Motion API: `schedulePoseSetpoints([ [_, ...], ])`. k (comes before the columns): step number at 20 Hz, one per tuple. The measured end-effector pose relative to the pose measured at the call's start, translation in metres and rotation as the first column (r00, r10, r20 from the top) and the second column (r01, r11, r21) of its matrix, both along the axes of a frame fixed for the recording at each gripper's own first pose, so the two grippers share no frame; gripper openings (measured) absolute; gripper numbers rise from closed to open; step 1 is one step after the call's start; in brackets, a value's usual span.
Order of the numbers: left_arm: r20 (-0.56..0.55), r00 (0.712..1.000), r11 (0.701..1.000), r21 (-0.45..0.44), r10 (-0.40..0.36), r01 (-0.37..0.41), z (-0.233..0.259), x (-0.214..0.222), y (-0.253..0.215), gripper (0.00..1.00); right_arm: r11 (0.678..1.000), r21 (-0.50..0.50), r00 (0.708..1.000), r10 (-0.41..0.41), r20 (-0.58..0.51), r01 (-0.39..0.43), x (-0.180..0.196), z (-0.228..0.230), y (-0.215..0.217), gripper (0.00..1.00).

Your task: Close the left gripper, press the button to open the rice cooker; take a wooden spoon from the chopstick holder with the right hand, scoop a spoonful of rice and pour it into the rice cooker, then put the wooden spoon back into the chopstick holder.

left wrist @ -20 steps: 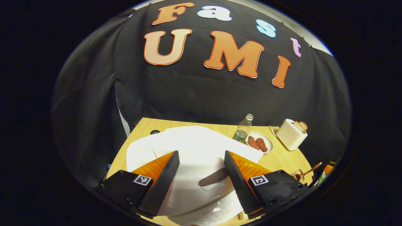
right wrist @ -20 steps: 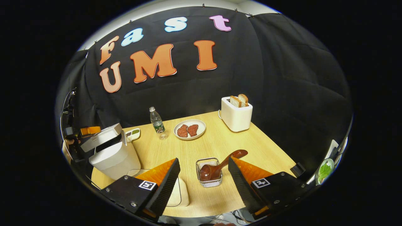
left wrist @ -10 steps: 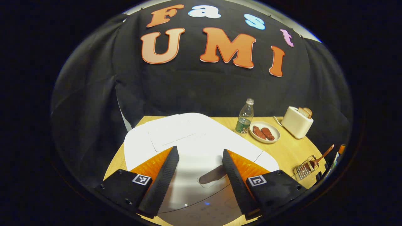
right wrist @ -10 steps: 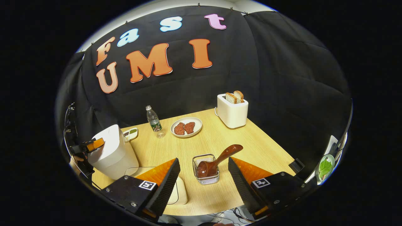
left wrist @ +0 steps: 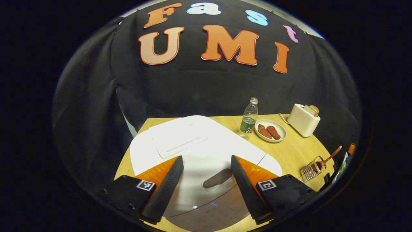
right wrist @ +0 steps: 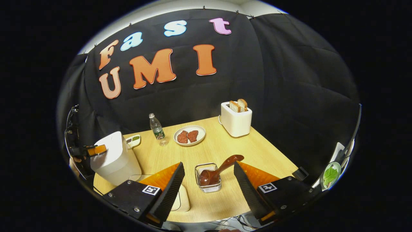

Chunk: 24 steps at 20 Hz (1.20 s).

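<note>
table (right wrist: 225, 145): wood | on it: rice cooker (right wrist: 112, 159), bottle (right wrist: 156, 125), plate (right wrist: 189, 135), toaster (right wrist: 236, 120), chopstick holder (right wrist: 207, 178)

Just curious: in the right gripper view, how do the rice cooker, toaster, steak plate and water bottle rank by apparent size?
Largest to smallest:
rice cooker, though it is nearer the camera
toaster
plate and water bottle: too alike to rank

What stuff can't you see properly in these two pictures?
- Inside the rice cooker: its shut lid hides it in both views.
- The rice container: the right gripper's finger covers most of it in the right gripper view.
- The small dish: partly behind the cooker, contents too small.
- The wooden spoon's bowl: inside the wire holder.
- The cooker's front panel: cut off below the left gripper.
</note>
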<state>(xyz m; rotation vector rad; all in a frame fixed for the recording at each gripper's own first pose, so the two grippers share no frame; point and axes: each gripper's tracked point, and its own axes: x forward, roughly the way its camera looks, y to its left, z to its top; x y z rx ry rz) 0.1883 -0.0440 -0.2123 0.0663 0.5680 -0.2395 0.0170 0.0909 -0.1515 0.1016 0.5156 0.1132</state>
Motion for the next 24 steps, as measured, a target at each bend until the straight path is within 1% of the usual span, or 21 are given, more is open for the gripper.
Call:
schedulePoseSetpoints([
  [3, 0.018, 1.000, 0.999, -0.045, 0.008, -0.007, 0.026, 0.000, 0.000, 1.00, 1.000, 0.013, 0.999, -0.002, 0.039, 0.002, 0.011, 0.018, -0.002, 0.95],
  [5, 0.073, 0.997, 0.999, -0.050, 0.012, -0.009, 0.055, 0.002, 0.003, 0.99, 1.000, 0.014, 0.997, 0.001, 0.072, -0.002, 0.020, 0.033, -0.003, 0.95],
  [7, 0.128, 0.992, 0.999, -0.038, 0.011, -0.006, 0.085, 0.003, 0.006, 0.99, 1.000, 0.017, 0.992, 0.003, 0.125, -0.005, 0.030, 0.056, -0.004, 0.95],
  [9, 0.175, 0.984, 0.999, -0.049, 0.006, 0.002, 0.119, -0.002, 0.006, 0.99, 1.000, 0.019, 0.984, 0.006, 0.181, -0.010, 0.039, 0.082, -0.005, 0.95],
  [11, 0.243, 0.970, 0.998, -0.057, 0.004, 0.011, 0.157, -0.005, 0.004, 0.99, 1.000, 0.013, 0.971, 0.012, 0.239, -0.016, 0.047, 0.109, -0.007, 0.95],
  [14, 0.351, 0.937, 0.999, -0.047, 0.001, 0.017, 0.215, -0.016, 0.005, 0.98, 1.000, 0.016, 0.949, 0.015, 0.316, -0.021, 0.052, 0.146, -0.012, 0.95],
  [15, 0.376, 0.926, 0.999, -0.050, 0.000, 0.020, 0.229, -0.019, 0.002, 0.99, 1.000, 0.021, 0.941, 0.015, 0.338, -0.023, 0.054, 0.155, -0.013, 0.95],
  [16, 0.394, 0.919, 0.999, -0.051, 0.001, 0.020, 0.242, -0.024, -0.001, 0.98, 0.999, 0.026, 0.934, 0.015, 0.357, -0.026, 0.054, 0.162, -0.015, 0.95],
  [19, 0.427, 0.904, 0.998, -0.057, 0.024, 0.001, 0.256, -0.035, -0.005, 0.99, 1.000, 0.011, 0.921, 0.021, 0.388, -0.028, 0.057, 0.171, -0.024, 0.95],
  [22, 0.440, 0.896, 0.997, -0.081, 0.052, -0.018, 0.259, -0.047, -0.016, 0.99, 1.000, -0.015, 0.913, 0.009, 0.407, -0.003, 0.062, 0.172, -0.043, 0.95],
  [24, 0.452, 0.889, 0.996, -0.081, 0.074, -0.041, 0.261, -0.055, -0.022, 0.99, 1.000, -0.019, 0.909, 0.016, 0.417, -0.009, 0.064, 0.171, -0.049, 0.95],
])
